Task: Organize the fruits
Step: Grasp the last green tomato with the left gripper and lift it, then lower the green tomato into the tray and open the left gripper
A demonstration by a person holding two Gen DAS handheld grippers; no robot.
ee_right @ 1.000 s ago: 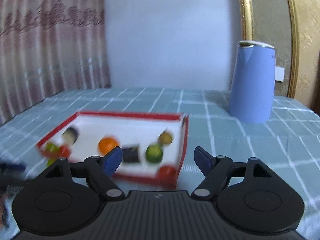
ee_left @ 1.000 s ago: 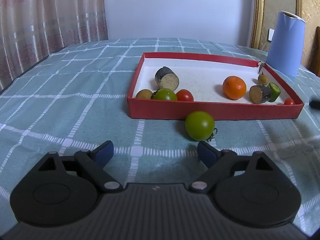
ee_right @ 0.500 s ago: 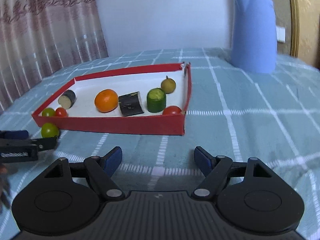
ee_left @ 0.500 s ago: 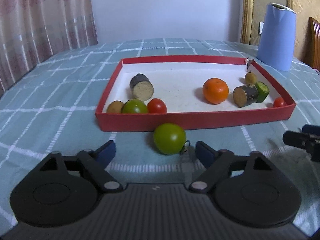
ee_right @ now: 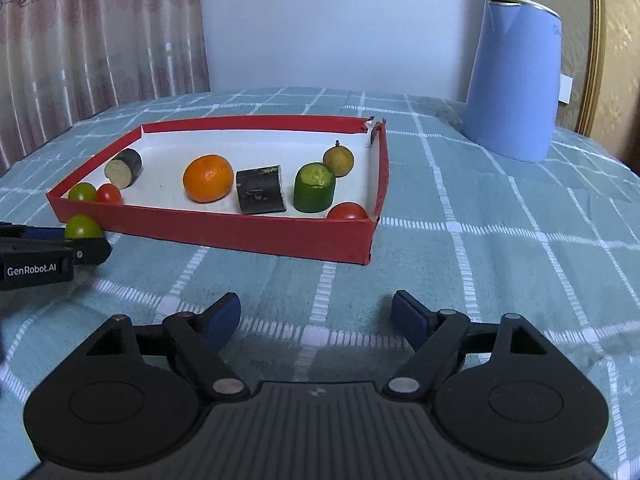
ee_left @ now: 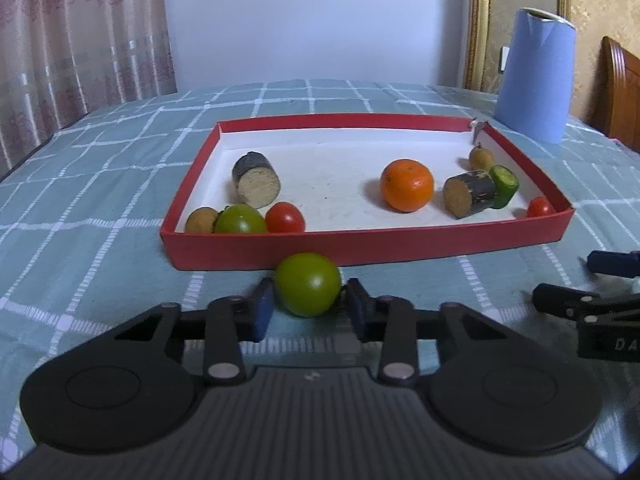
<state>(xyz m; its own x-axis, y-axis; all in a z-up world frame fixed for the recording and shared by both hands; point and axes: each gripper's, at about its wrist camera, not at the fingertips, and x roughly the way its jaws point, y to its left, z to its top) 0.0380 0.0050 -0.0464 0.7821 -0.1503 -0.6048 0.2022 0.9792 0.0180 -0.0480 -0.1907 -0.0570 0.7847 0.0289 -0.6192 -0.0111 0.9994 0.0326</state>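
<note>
A green tomato (ee_left: 308, 290) lies on the checked cloth just in front of the red tray (ee_left: 360, 244). My left gripper (ee_left: 310, 310) is closing, its blue pads touching the tomato on both sides. The right wrist view shows the same tomato (ee_right: 83, 227) between the left gripper (ee_right: 72, 240) fingers, beside the tray (ee_right: 224, 236). Inside the tray lie an orange (ee_left: 407, 185), another green tomato (ee_left: 240, 220), red tomatoes, dark cut pieces, a green piece and small brown fruits. My right gripper (ee_right: 316, 314) hovers low over bare cloth, its jaws opening with nothing between them.
A tall blue jug (ee_left: 534, 76) stands on the cloth behind the tray's right corner. A curtain (ee_left: 80, 40) hangs at the left and a wooden chair back (ee_left: 622, 92) shows at the far right. The right gripper (ee_left: 568, 276) sits at the left wrist view's right edge.
My left gripper has come forward to the green tomato and its jaws have closed in onto it. My right gripper has sunk toward the cloth and opened slightly.
</note>
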